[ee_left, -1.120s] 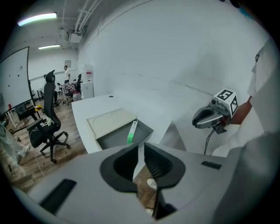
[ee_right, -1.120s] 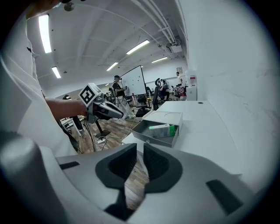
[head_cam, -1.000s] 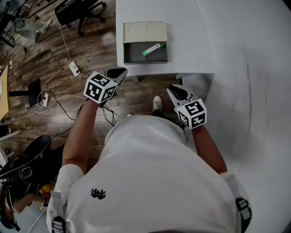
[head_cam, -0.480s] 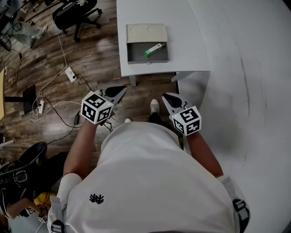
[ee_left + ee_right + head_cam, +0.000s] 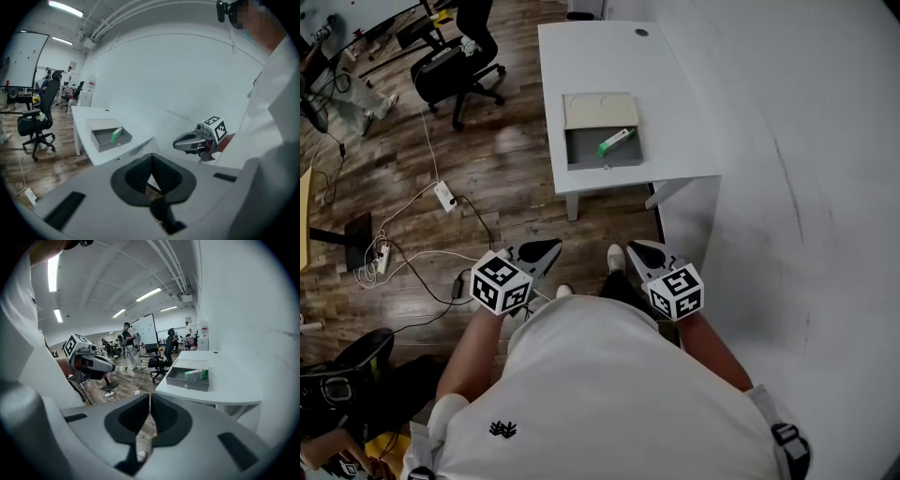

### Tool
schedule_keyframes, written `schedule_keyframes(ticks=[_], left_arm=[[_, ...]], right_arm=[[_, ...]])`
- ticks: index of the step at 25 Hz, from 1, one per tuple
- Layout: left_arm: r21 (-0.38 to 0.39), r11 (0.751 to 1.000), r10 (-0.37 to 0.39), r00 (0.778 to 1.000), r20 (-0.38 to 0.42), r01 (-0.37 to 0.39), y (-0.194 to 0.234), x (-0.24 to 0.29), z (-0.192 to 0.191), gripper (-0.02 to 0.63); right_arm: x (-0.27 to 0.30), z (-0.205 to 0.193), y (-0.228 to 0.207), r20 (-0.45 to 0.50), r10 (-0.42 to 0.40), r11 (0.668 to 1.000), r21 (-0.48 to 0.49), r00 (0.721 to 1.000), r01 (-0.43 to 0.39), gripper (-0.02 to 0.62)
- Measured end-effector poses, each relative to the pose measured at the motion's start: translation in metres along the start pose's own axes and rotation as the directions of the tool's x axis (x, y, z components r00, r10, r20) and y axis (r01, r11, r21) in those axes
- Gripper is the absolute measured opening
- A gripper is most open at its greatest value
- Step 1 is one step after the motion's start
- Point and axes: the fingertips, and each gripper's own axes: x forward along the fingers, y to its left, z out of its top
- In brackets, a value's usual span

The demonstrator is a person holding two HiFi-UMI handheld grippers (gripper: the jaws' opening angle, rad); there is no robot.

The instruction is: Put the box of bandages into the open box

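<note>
Head view: box of bandages (image 5: 616,142), green-ended, lies inside open box (image 5: 605,164) on white table (image 5: 591,56), at 12 o'clock from the person (image 5: 609,394).
Left gripper view: left gripper (image 5: 151,174), jaws together, empty.
Right gripper view: right gripper (image 5: 149,409), jaws together, empty.

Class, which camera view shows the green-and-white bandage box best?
The head view: it looks straight down into the open grey box, so the whole green-and-white bandage box shows lying inside. Both gripper views show it only small and from the side.
</note>
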Motion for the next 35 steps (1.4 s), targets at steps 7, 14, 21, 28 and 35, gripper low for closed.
schedule_keyframes(ticks=[7,14,21,28,35], left_arm=[[0.025,1.0,-0.013,1.0,0.011,0.013,-0.014,-0.02,-0.005,0.006],[0.042,0.999,-0.018,1.0,0.005,0.018,-0.011,-0.026,-0.006,0.006],[0.048,0.999,-0.021,1.0,0.011,0.021,-0.009,-0.029,-0.006,0.006],[0.043,0.999,-0.015,1.0,0.017,0.014,-0.007,-0.033,-0.008,0.006],[0.03,0.999,-0.013,1.0,0.007,0.013,-0.005,-0.037,-0.012,0.006]], right_arm=[[-0.005,-0.001,0.021,0.013,-0.006,1.0,-0.017,1.0,0.006,0.011],[-0.005,0.007,0.025,0.031,-0.022,0.999,-0.031,0.999,0.023,0.009],[-0.006,0.007,0.029,0.031,-0.03,0.999,-0.042,0.999,0.031,0.008],[-0.005,0.01,0.033,0.028,-0.028,0.998,-0.062,0.999,0.029,0.008],[-0.004,0.011,0.035,0.019,-0.038,0.997,-0.072,0.999,0.04,0.006]])
